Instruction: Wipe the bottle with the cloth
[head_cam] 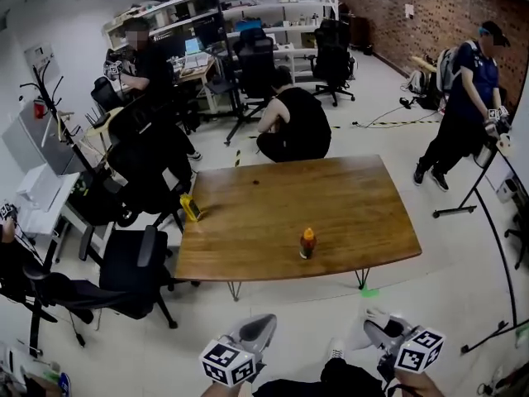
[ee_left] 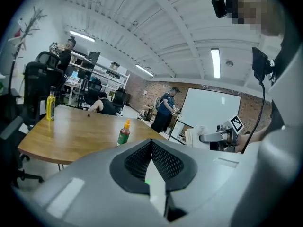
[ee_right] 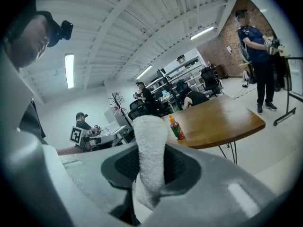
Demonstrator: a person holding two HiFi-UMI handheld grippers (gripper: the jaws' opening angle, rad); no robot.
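A small sauce bottle point(head_cam: 307, 244) with an orange cap stands upright near the front edge of the wooden table point(head_cam: 347, 213). It also shows in the left gripper view, bottle point(ee_left: 124, 132), and in the right gripper view, bottle point(ee_right: 177, 128). Both grippers are held low, well short of the table. My left gripper point(head_cam: 261, 327) is shut with nothing between its jaws, as the left gripper point(ee_left: 152, 145) view confirms. My right gripper point(head_cam: 377, 322) is shut on a white cloth point(ee_right: 150, 155), which sticks up past the jaws. The cloth point(head_cam: 374, 314) is a pale tuft in the head view.
A yellow bottle point(head_cam: 191, 208) lies at the table's left edge. Black office chairs point(head_cam: 132, 267) stand left of the table. One person crouches behind the table point(head_cam: 291, 122), another stands at the right point(head_cam: 463, 106). A stand's legs point(head_cam: 463, 209) reach across the floor at the right.
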